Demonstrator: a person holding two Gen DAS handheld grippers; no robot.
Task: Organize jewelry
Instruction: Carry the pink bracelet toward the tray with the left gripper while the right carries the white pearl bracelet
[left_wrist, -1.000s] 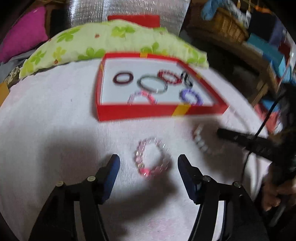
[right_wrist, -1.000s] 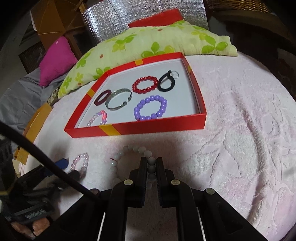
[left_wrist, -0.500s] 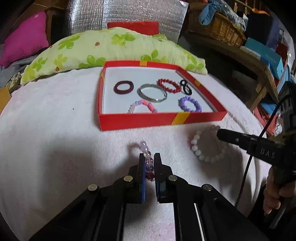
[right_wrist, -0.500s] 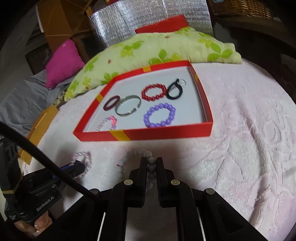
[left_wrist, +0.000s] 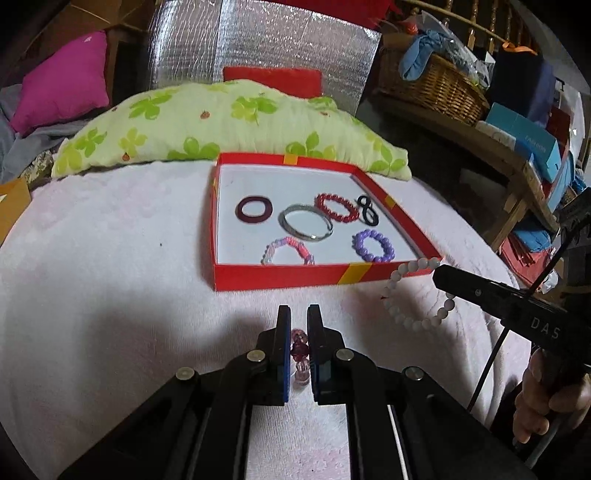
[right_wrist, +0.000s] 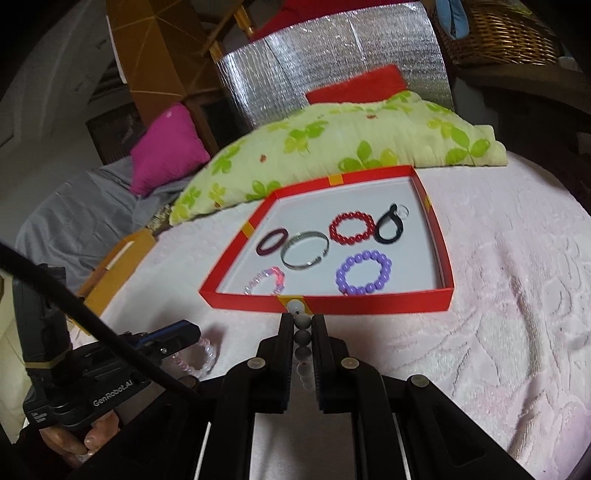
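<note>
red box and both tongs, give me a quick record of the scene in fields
surface: pink blanket
red box: open, six pieces lying inside
in box: dark red ring, silver bangle, red bead bracelet, black loop, purple bead bracelet, pink woven bracelet
left tongs: shut on pink bead bracelet, in front of the box
right tongs: shut on white bead bracelet, by the box's front wall
behind box: green leaf pillow
</note>
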